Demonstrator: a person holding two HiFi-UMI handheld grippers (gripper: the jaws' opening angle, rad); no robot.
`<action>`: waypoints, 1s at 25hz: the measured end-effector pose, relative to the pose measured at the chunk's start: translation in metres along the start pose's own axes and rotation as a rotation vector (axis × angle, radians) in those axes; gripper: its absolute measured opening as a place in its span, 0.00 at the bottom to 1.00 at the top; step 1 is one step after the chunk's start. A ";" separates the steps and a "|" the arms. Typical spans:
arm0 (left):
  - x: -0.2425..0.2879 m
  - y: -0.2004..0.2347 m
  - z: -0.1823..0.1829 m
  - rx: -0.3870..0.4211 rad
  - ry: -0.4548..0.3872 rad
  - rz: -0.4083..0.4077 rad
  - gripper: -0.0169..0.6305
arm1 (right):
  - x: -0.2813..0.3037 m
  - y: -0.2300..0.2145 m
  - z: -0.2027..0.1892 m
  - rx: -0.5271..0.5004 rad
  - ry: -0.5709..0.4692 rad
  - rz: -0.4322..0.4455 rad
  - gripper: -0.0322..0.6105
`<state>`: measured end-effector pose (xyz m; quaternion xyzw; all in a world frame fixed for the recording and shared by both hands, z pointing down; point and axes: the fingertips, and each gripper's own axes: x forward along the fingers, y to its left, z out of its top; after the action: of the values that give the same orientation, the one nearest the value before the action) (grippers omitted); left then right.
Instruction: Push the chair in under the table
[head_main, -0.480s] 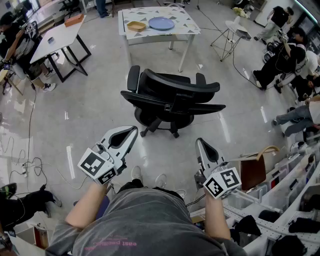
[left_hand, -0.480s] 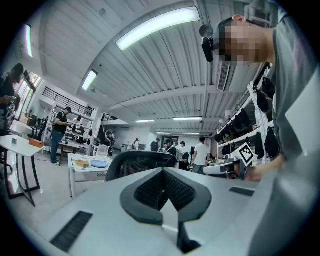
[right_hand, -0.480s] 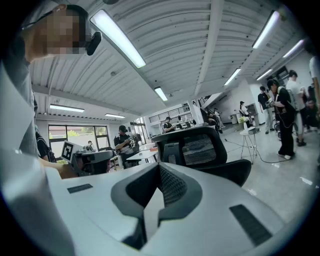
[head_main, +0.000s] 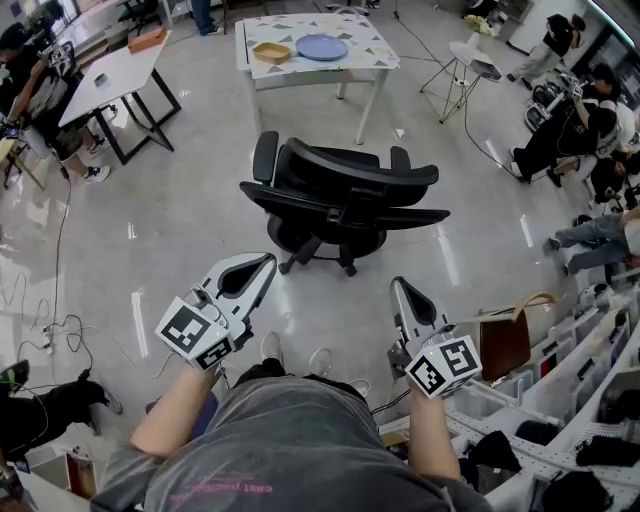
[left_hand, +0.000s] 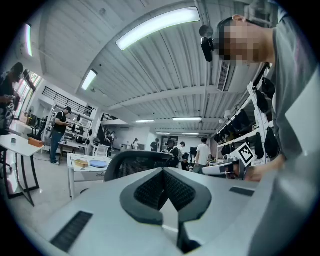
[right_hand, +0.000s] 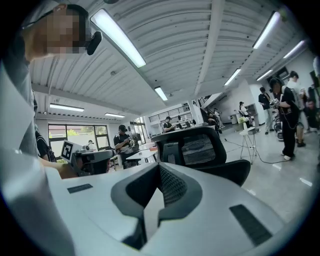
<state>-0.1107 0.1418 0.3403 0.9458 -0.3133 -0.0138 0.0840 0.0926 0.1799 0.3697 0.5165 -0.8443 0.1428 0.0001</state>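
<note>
Floor space lies between the black office chair (head_main: 340, 195) and the white table (head_main: 372, 48) it belongs to: the chair stands out in the open, apart from the table's legs, not tucked under. Its headrest and mesh back face me, its armrests stick out to either side, and its wheeled base sits on the glossy grey floor just ahead of my tools. On the patterned tabletop lie a blue plate (head_main: 322, 47) and, just beside it on its left, a tan tray (head_main: 272, 52).

I hold my left gripper (head_main: 262, 262) and my right gripper (head_main: 400, 285) out in front of me, both aimed toward the chair, with a strip of bare floor between their tips and the chair's base. Neither touches it. Each one is clenched, with the ribbed pads meeting and nothing caught between them. In the left gripper view the chair's back rises just above the closed tips, with the table to its left; in the right gripper view the back and one armrest fill the middle distance.

My white shoes (head_main: 272, 347) show below the grippers. A second white table on black legs (head_main: 110, 75) stands far to the left, and several people sit along the right side of the room.
</note>
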 end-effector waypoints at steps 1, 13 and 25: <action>0.000 0.000 0.000 0.000 0.000 0.000 0.03 | 0.000 0.000 0.000 0.000 0.002 0.000 0.05; 0.002 0.000 -0.001 0.001 0.000 -0.001 0.03 | 0.004 0.000 -0.001 -0.007 0.002 -0.003 0.05; 0.003 0.003 -0.003 0.004 0.000 -0.007 0.03 | 0.009 0.001 -0.002 -0.026 0.009 -0.002 0.05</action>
<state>-0.1096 0.1383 0.3433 0.9470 -0.3102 -0.0134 0.0820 0.0874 0.1733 0.3725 0.5167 -0.8455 0.1341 0.0107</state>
